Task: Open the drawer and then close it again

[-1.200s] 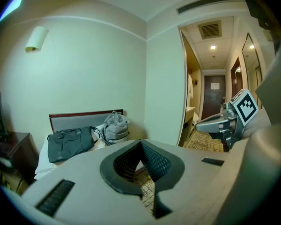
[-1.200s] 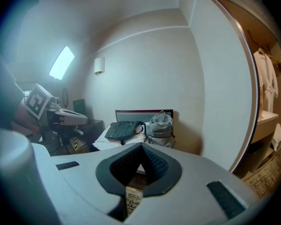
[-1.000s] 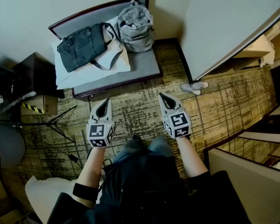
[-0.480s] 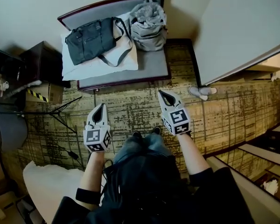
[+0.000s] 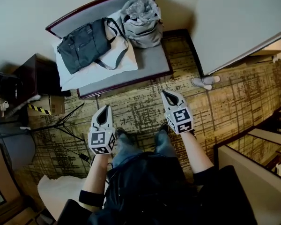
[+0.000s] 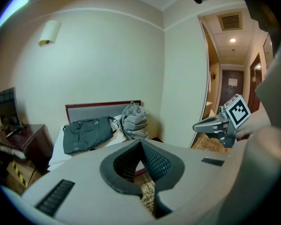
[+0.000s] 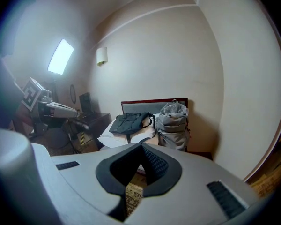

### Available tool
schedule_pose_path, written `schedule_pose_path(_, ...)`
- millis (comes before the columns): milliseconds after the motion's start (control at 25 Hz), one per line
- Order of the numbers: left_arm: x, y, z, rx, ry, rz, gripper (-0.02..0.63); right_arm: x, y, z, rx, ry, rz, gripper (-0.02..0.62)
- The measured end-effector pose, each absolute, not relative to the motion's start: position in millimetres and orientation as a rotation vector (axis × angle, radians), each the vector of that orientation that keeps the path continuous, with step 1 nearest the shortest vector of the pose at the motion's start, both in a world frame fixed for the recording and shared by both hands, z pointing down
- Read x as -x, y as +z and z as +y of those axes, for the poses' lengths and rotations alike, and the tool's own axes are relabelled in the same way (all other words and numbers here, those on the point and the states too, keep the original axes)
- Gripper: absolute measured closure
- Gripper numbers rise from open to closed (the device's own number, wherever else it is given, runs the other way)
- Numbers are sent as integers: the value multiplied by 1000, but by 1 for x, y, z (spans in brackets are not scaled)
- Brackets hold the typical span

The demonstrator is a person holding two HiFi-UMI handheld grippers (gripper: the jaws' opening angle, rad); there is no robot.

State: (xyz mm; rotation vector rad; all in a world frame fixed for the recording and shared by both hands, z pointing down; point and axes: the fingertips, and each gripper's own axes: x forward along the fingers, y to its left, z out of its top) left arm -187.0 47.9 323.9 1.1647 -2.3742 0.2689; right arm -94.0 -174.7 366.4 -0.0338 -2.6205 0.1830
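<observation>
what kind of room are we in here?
Probably a hotel room: patterned carpet, a padded luggage bench holding a dark duffel and grey backpack, a wall sconce.

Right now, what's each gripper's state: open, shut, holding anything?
Left gripper: shut, holding nothing.
Right gripper: shut, holding nothing.

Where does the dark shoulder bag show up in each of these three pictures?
Head view: dark bag in the upper left.
Left gripper view: dark bag left of centre, a little below mid-height.
Right gripper view: dark bag near the centre.
Shared landmark: the grey backpack, right of the bag in every view.
</observation>
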Motion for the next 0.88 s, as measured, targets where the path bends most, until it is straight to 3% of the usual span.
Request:
schedule_pose_path(480,227,344,52,-1479,447,-2220,604,140,415,-141,-132,248,-2583,594)
schedule_pose_path(880,242,416,56,-1436,475,-2243,604,160,538,-174,-292,303,-2542,565)
